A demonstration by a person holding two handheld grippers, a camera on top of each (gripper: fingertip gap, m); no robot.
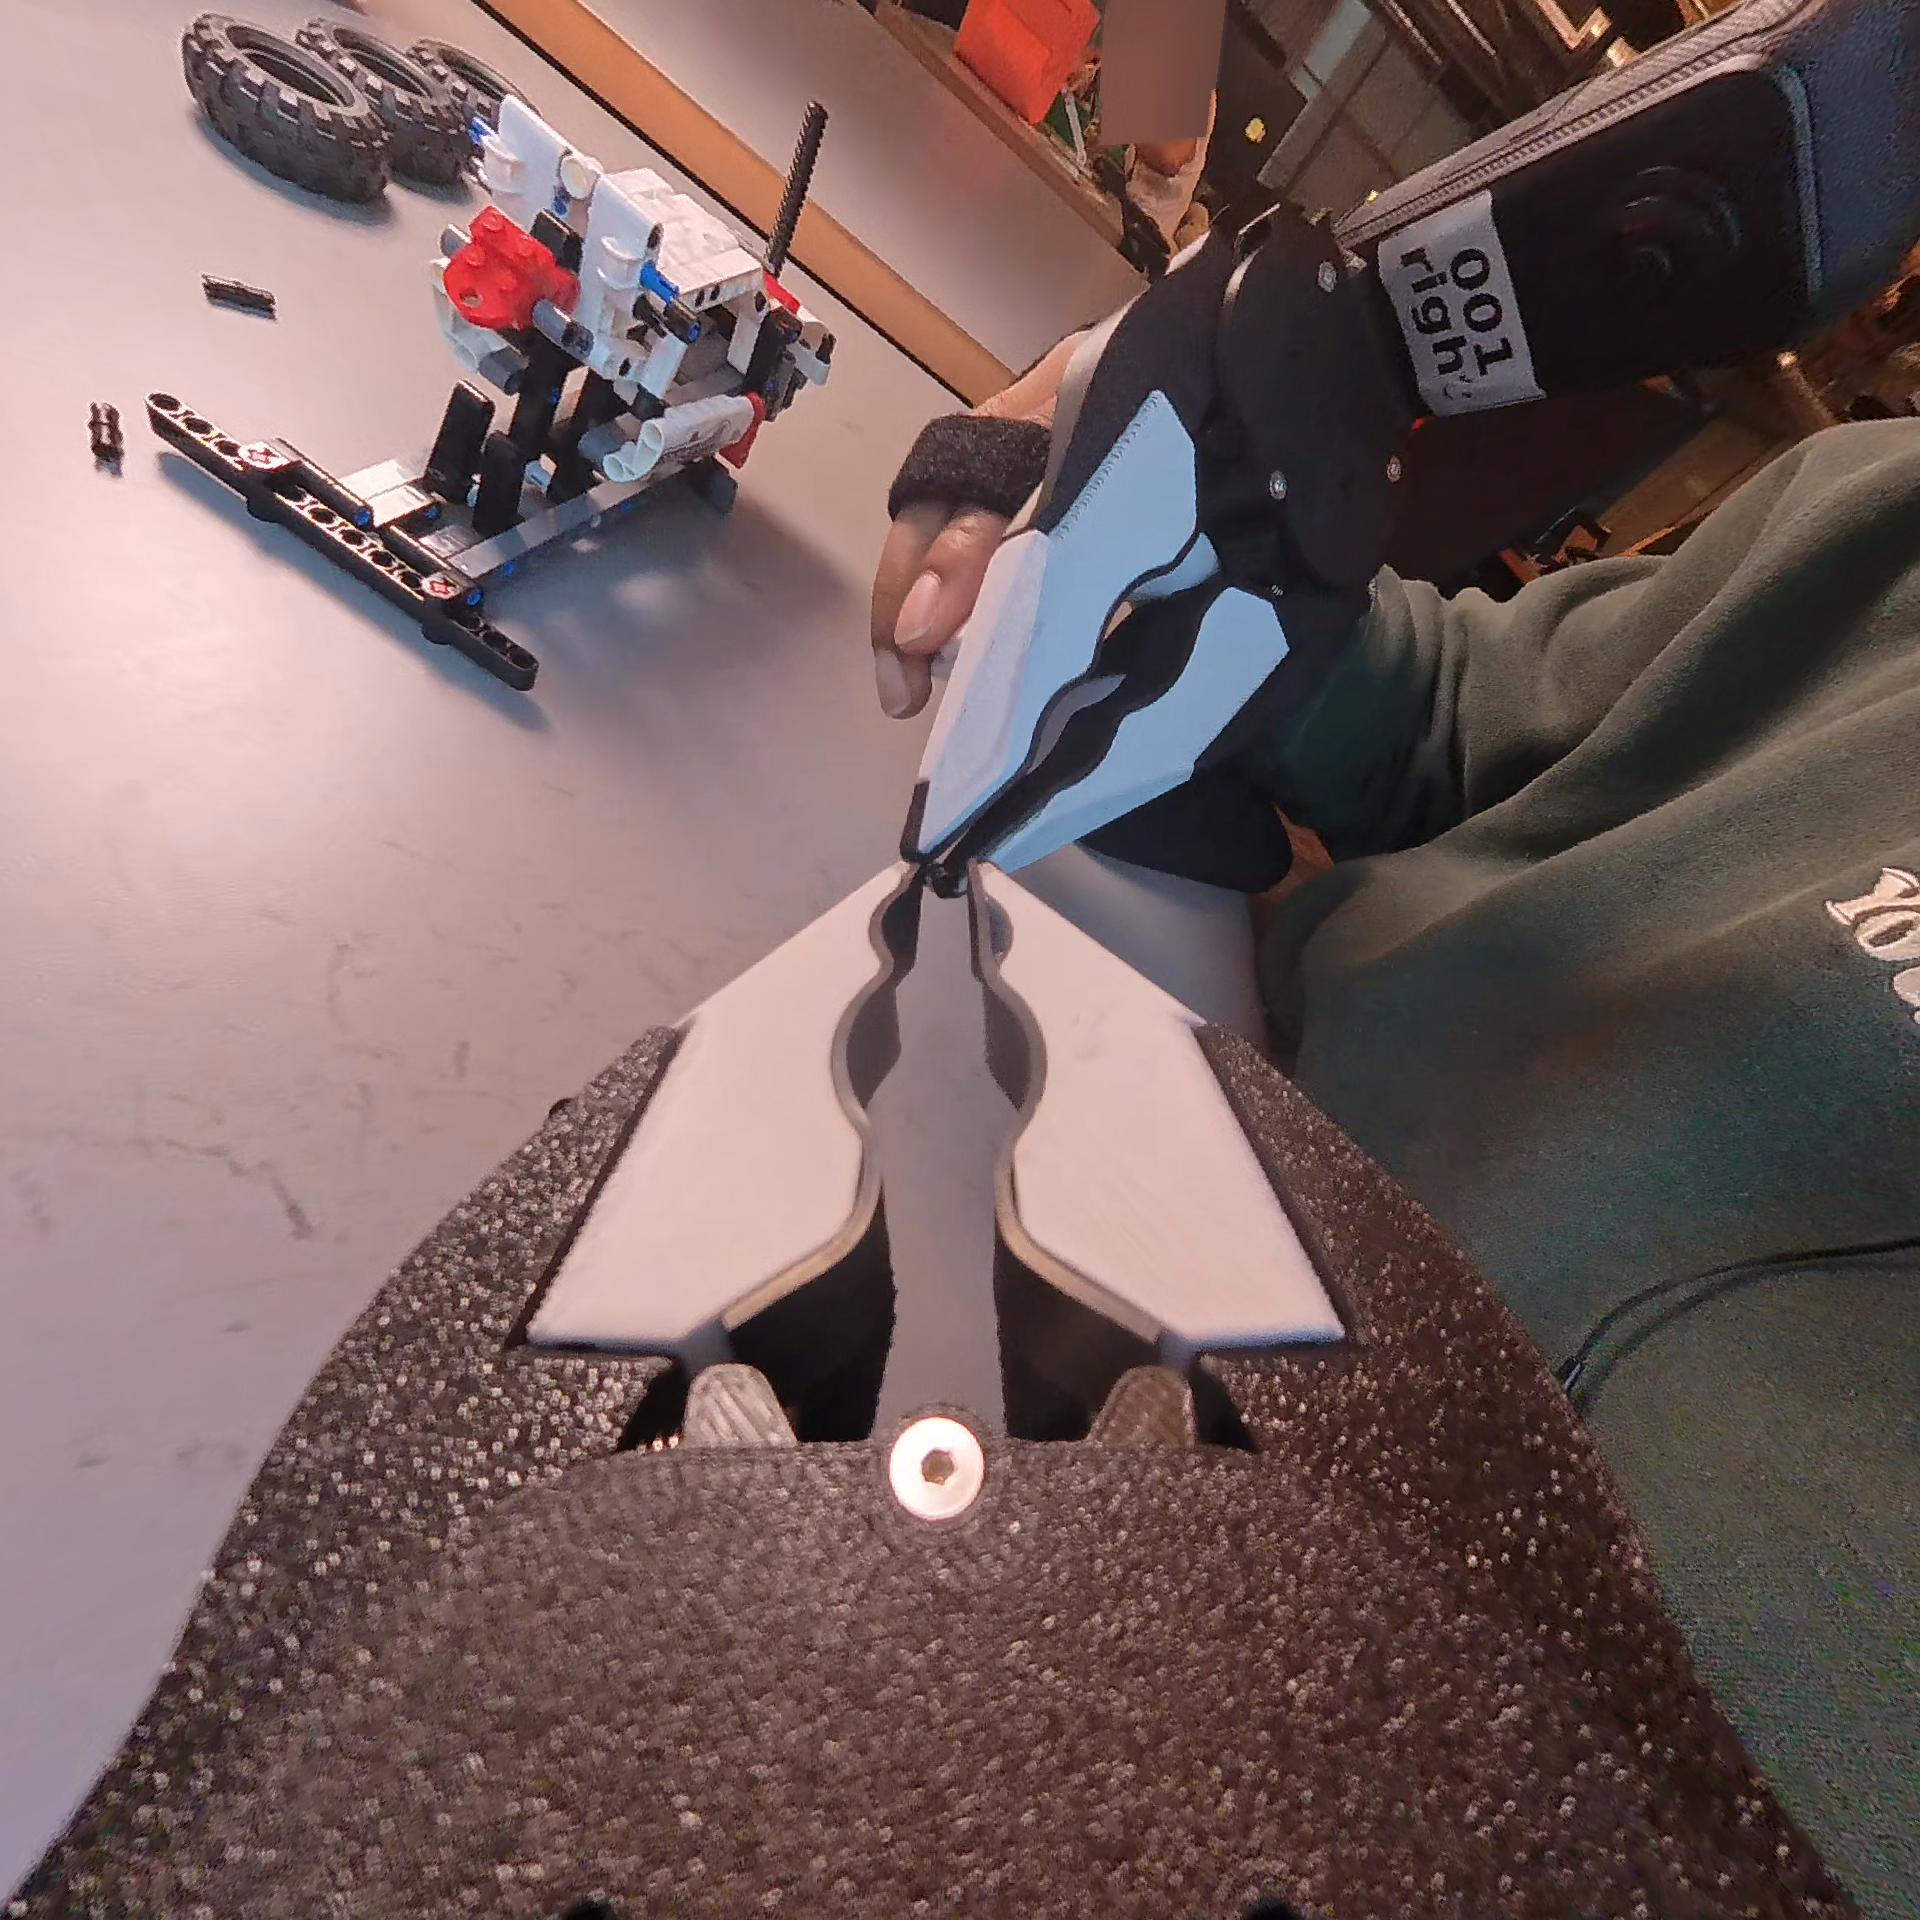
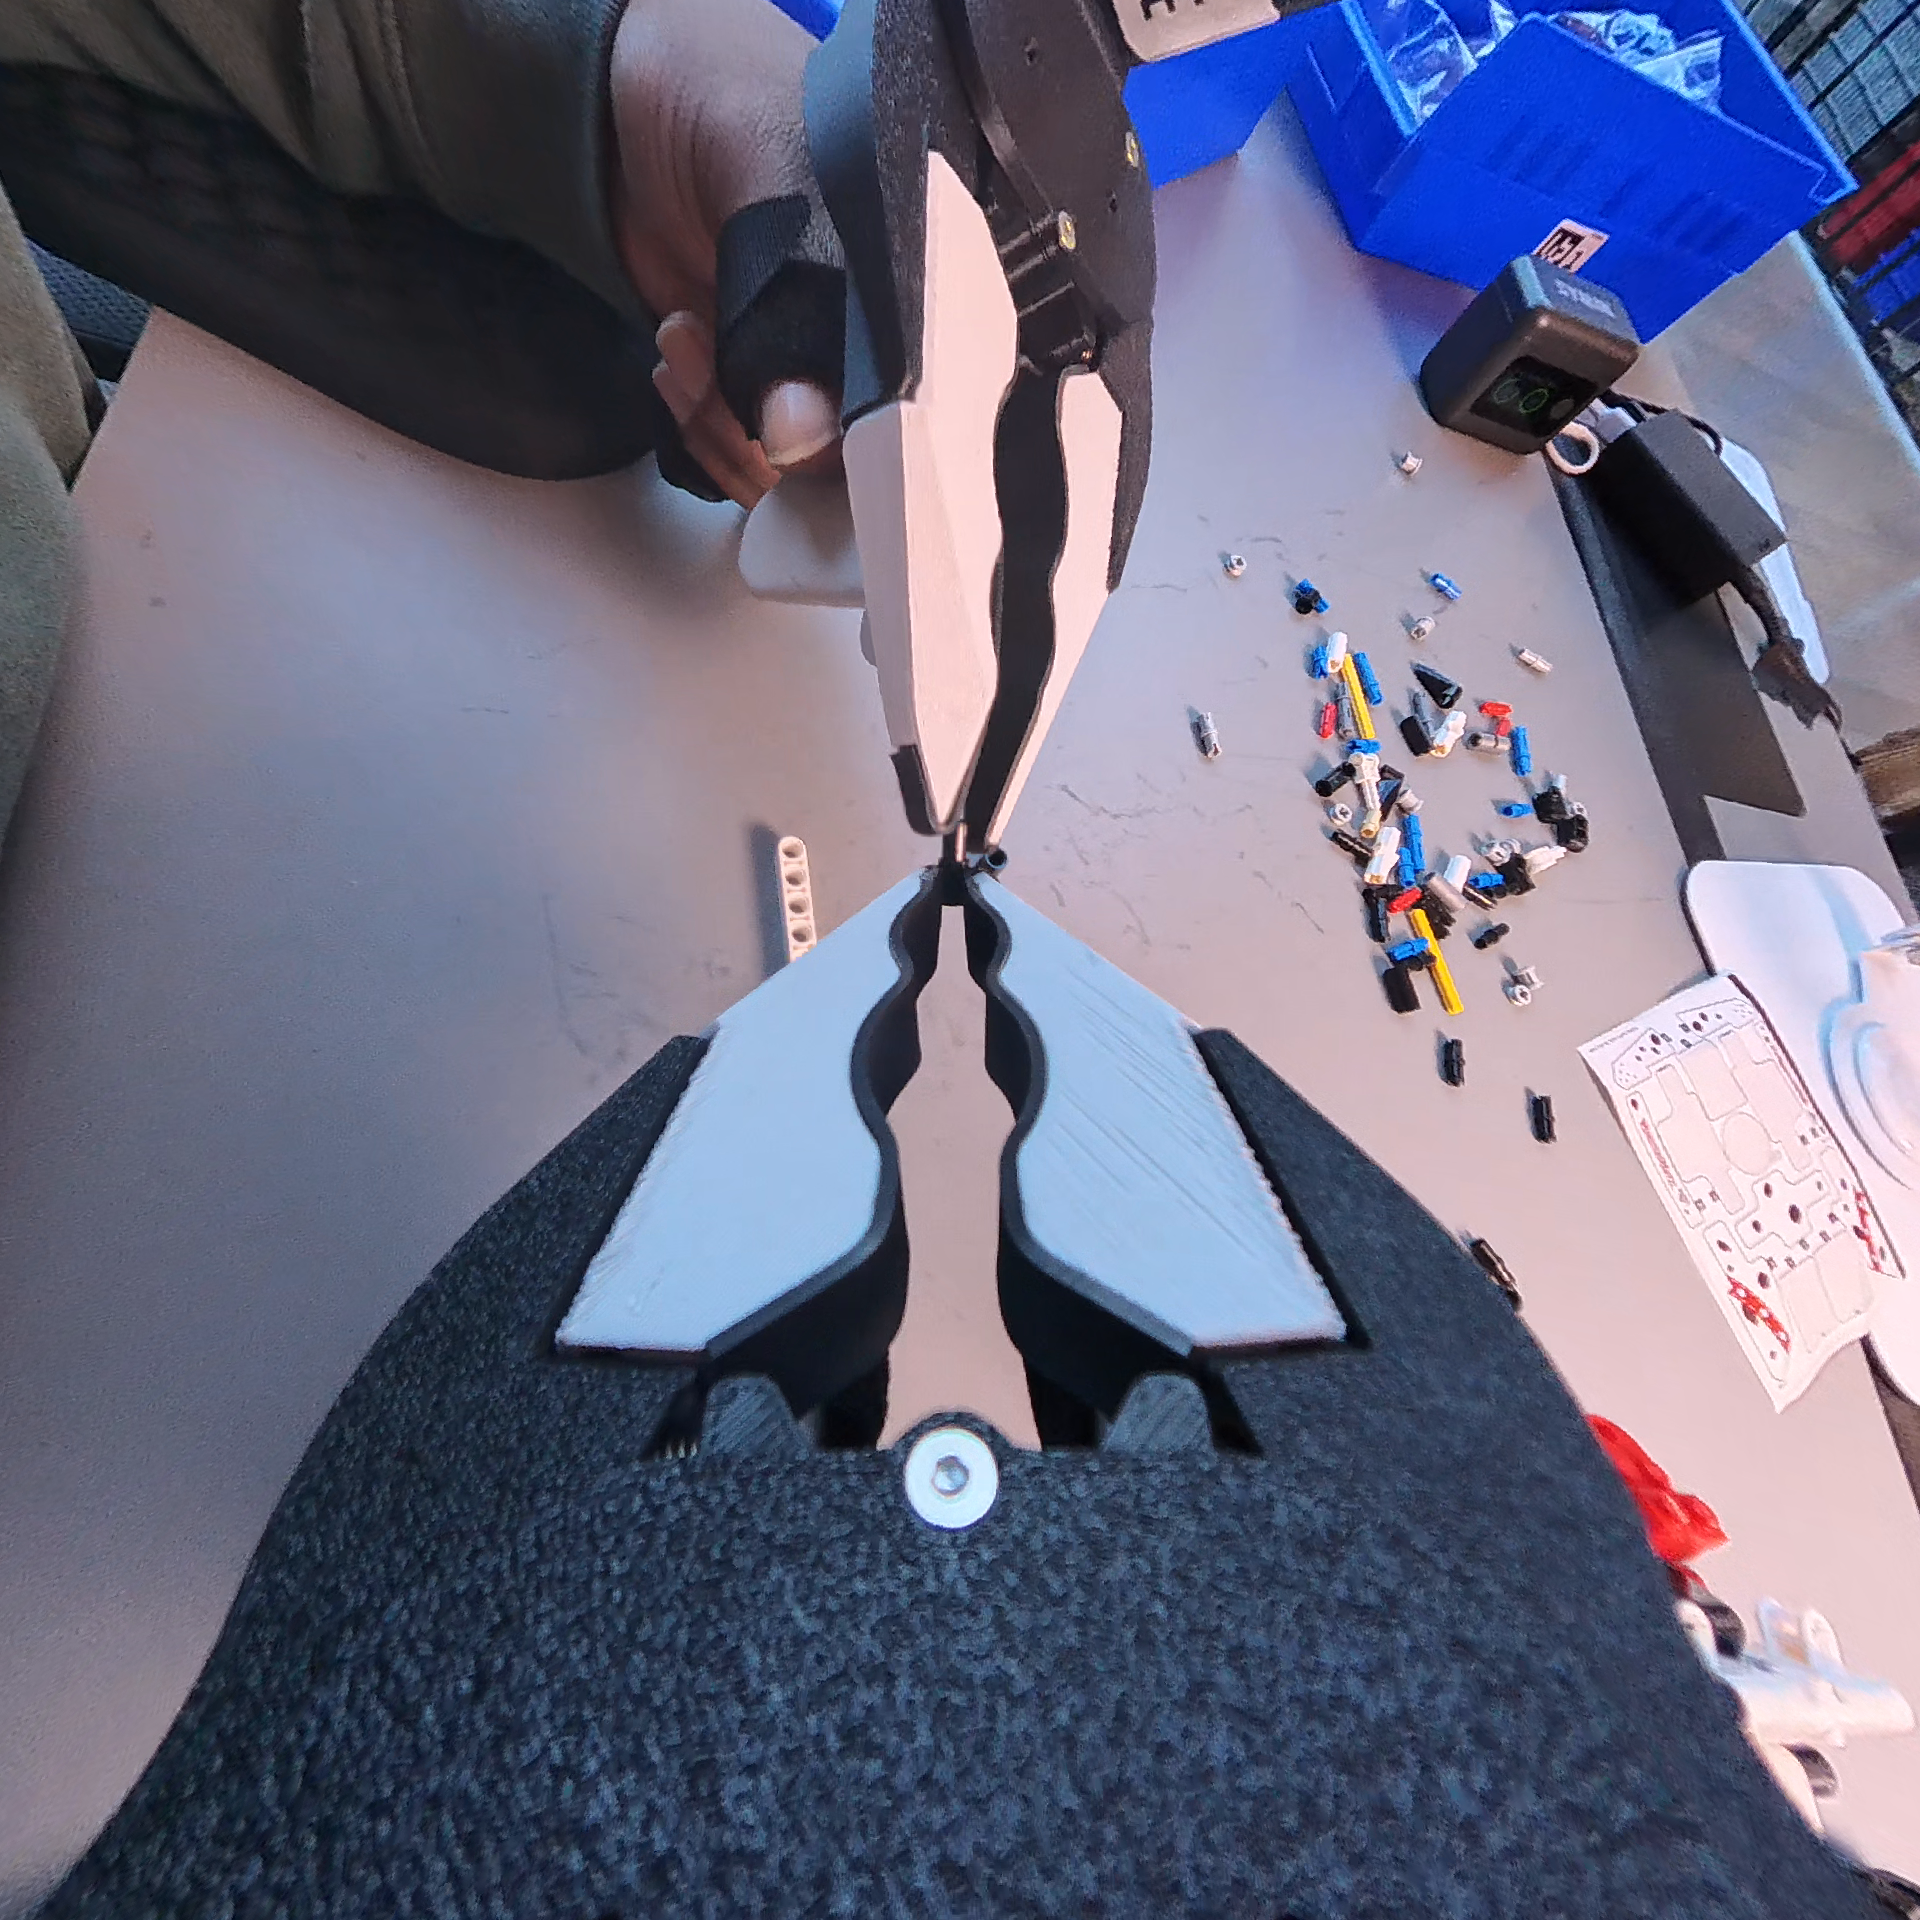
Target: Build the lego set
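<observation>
- I am holding the left hand-held gripper (image 1: 940, 883) and the right hand-held gripper (image 2: 954, 883) tip to tip above the tabletop (image 1: 312, 935), with a small black pin (image 2: 971, 862) between the tips.
- In the right wrist view the pin is sitting right at my right tips, which are drawn nearly together around it. The left gripper (image 2: 961, 826) is meeting it from above with its tips pinched. I judge both to be closed on the pin, likely a handover or a re-grip; which one bears the load I cannot tell.
- The left wrist view is showing the same meeting: the right gripper (image 1: 940, 868) is coming in from the upper right, its tips against mine. The pin itself is too small to make out here.
- The half-built lego model (image 1: 582, 343), white, black and red, is standing on the tabletop well apart from the pin, beyond and to its left in the left wrist view. It is probably parked there to leave working room.
- Black tyres (image 1: 312, 104) are lying just behind the model, presumably waiting for a later step.
- Loose pins and connectors (image 2: 1423, 821) are scattered to the right of the pin in the right wrist view, serving as a supply pile.
- A white beam (image 2: 795, 899) is lying just left of the pin, on the tabletop.
- A sticker sheet (image 2: 1745, 1184) is lying further right than the pile.
- Risk, as I judge it: a part this small could slip during the exchange.
</observation>
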